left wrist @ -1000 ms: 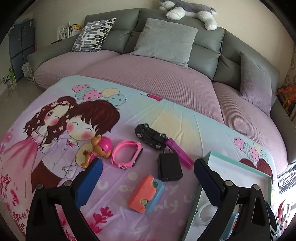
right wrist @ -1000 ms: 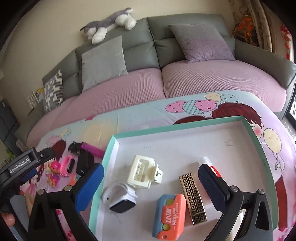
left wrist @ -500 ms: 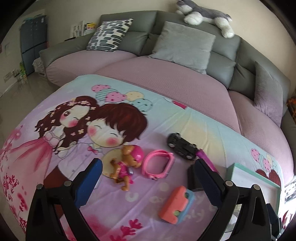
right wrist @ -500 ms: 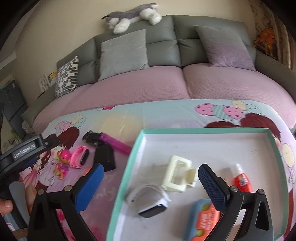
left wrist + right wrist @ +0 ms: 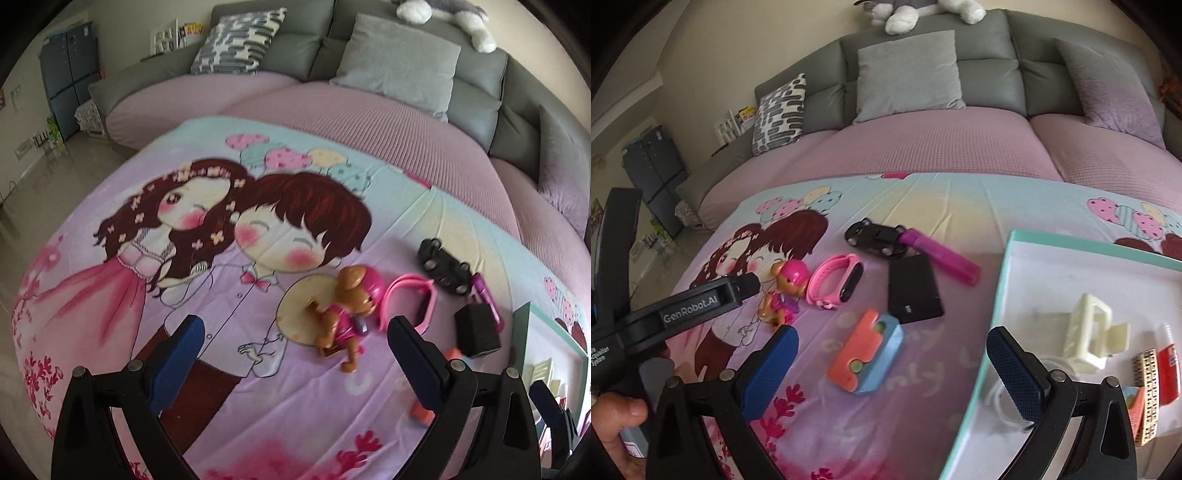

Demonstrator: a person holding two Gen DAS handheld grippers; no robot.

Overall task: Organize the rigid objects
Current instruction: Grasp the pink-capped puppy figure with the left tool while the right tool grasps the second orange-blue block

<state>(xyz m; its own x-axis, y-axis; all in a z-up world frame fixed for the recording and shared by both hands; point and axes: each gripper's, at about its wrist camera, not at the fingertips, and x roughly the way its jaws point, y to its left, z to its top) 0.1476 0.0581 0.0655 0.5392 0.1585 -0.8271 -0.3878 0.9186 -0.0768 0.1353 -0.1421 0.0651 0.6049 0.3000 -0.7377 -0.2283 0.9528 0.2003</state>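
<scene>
Loose items lie on a cartoon-print cloth: a brown puppy figure in pink [image 5: 345, 312] [image 5: 785, 290], a pink wristband [image 5: 410, 299] [image 5: 836, 282], a black toy car [image 5: 443, 266] [image 5: 877, 238], a magenta tube [image 5: 940, 260], a black box [image 5: 476, 330] [image 5: 914, 290] and an orange-blue block [image 5: 866, 352]. My left gripper [image 5: 295, 363] is open and empty, just in front of the puppy. My right gripper [image 5: 890, 373] is open and empty over the orange-blue block. A teal-rimmed white tray [image 5: 1008, 280] at the right holds a cream clip [image 5: 1087, 338] and other items.
A grey sofa [image 5: 990, 70] with pink seat covers and cushions runs behind the cloth. A plush dog [image 5: 447, 13] lies on its back. The floor and a dark cabinet [image 5: 70, 77] are at the left. The tray's rim [image 5: 532, 321] also shows in the left wrist view.
Both grippers have swung left. The left one now faces the puppy figure instead of the orange-blue block. The right one has left the tray and now hangs over the loose items.
</scene>
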